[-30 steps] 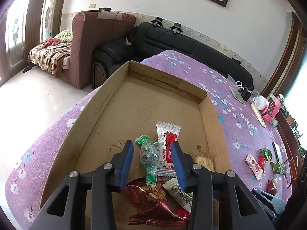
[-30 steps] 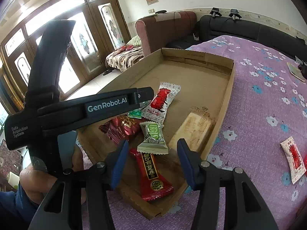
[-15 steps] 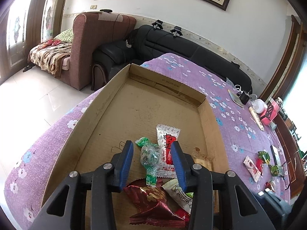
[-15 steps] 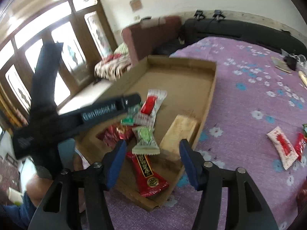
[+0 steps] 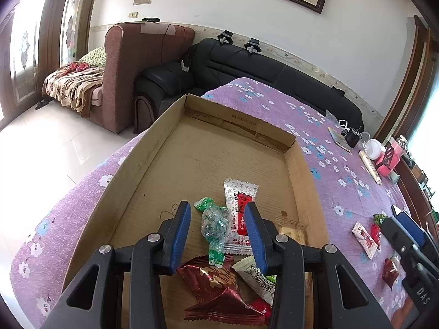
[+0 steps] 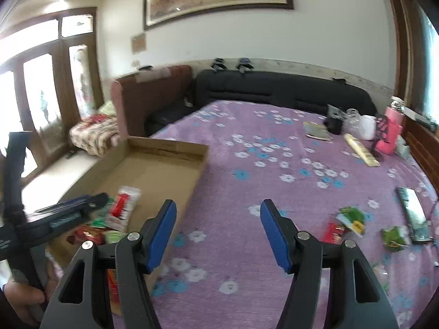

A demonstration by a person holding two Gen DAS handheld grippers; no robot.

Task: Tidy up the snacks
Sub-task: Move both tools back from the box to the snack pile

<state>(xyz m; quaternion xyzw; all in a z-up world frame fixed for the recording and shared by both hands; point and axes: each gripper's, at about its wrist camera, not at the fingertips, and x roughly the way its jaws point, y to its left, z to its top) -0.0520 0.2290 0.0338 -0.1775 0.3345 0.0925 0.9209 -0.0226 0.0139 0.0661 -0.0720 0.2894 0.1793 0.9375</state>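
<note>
Purple cloth (image 6: 247, 288), snacks (image 6: 345, 223) beyond right tool (image 6: 218, 235)

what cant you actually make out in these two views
- Left wrist view: the dark red foil packet and white-green packet are partly covered by the left gripper; a red wrapper is cut off by the bottom edge.
- Right wrist view: motion blur smears the snacks in the cardboard tray; labels unreadable.
- Right wrist view: loose green packets on the purple cloth are too blurred to identify.

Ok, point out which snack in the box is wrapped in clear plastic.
The green-ended candy between the left gripper's fingers: its wrapper is see-through, while the other packets in the cardboard box are opaque.
</note>
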